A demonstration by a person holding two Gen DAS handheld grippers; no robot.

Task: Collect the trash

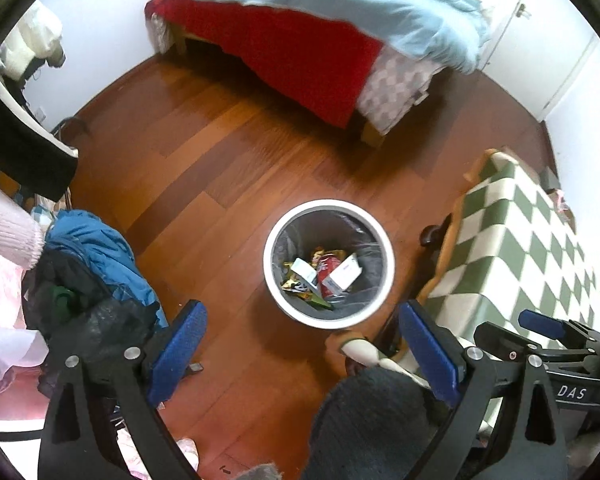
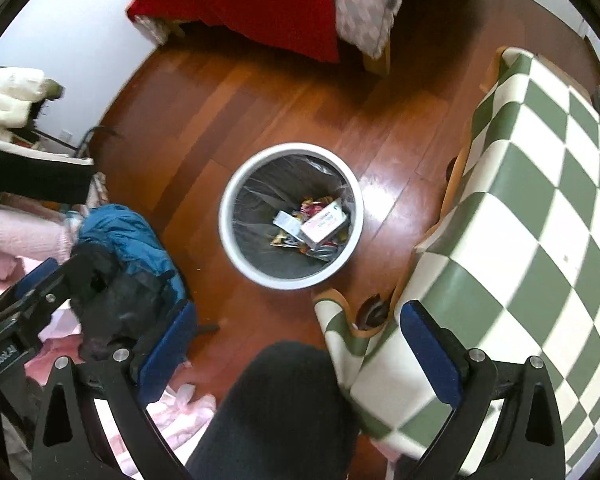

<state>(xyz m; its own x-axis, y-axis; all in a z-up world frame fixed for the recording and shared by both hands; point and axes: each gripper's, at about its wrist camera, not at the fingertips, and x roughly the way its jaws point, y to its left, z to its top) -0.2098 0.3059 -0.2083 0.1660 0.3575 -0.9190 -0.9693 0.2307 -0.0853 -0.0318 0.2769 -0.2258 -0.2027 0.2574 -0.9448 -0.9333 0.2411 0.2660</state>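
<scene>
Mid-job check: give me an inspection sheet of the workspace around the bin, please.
Surface: wooden floor, glossy.
Job's things: white trash bin, lined, holds a white box, red can and wrappers.
Clutter: clothes pile left of bin; no loose trash seen on the floor.
Grippers: left gripper and right gripper both open, empty.
Cables: nothing seen.
Surroundings: bed beyond; checkered tablecloth at right.
</scene>
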